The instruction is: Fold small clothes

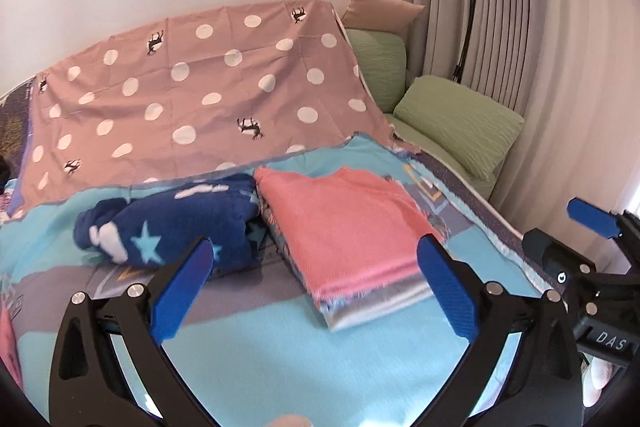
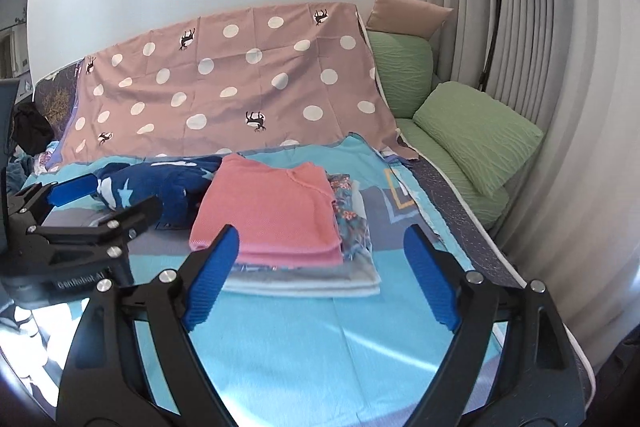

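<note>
the step in hand is judged to be the gap between garments: a pink folded garment (image 2: 268,203) is seen lying flat on top of a pile of folded clothes (image 2: 352,227) on the bed (image 2: 280,347), and nothing is held by either gripper.

taking the pink folded garment as the landmark and going from left to right: a crumpled navy fleece with stars (image 1: 172,223) is found just to its left, touching or nearly touching the pile's edge, and it is not yet folded. behind both, a pink dotted sheet (image 1: 192,87) is draped over the back of the bed, and green pillows (image 2: 476,135) are set well to the right, by the curtain.

the left gripper (image 1: 316,291) is held above the bed, angled downward, on the near side of the pink garment, its jaws spread wide and empty. the right gripper (image 2: 324,275) is posed in the same way, released, with only the near edge of the pile framed between its fingers, untouched.

the next move is judged to call for both grippers to be carried left to the fleece, so that it can be drawn onto the bare turquoise cover in front of the pile and spread flat before any fold is made.
</note>
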### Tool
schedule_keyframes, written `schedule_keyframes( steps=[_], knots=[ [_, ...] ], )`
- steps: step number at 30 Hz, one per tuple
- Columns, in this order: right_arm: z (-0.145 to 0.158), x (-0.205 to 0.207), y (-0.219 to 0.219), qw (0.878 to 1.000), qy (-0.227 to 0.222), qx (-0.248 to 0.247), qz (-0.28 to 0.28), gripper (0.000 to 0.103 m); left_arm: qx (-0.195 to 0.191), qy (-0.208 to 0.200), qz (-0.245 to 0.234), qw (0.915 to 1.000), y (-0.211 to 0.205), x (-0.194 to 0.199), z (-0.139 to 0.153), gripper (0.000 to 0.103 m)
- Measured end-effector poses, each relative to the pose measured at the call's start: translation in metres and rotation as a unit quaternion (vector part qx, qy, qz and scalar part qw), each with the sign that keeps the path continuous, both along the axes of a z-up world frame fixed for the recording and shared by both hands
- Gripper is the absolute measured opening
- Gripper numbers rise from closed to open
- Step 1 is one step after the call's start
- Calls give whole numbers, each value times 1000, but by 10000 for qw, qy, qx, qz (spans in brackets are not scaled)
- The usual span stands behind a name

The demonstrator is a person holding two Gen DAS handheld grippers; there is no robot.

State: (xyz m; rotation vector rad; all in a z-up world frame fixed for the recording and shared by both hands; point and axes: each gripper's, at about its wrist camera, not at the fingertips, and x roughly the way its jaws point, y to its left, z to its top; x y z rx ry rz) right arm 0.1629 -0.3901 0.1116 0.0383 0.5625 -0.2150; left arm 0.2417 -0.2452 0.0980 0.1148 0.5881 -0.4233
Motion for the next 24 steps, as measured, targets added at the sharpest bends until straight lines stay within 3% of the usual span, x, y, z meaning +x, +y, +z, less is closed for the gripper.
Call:
schedule_keyframes(
  steps=[3,11,24],
  knots=[
    [1,-17,2,9999,85,141,4,86,64,124,-17,9999,3,-16,1,102],
    [-2,-58,-4,9985,194,497,-87,88,-277,492,70,9984,28,-63,-8,102],
    [6,-93,-8,9984,78,543,-167,89,-110,331,49,9994,24,-106,9,102]
  ],
)
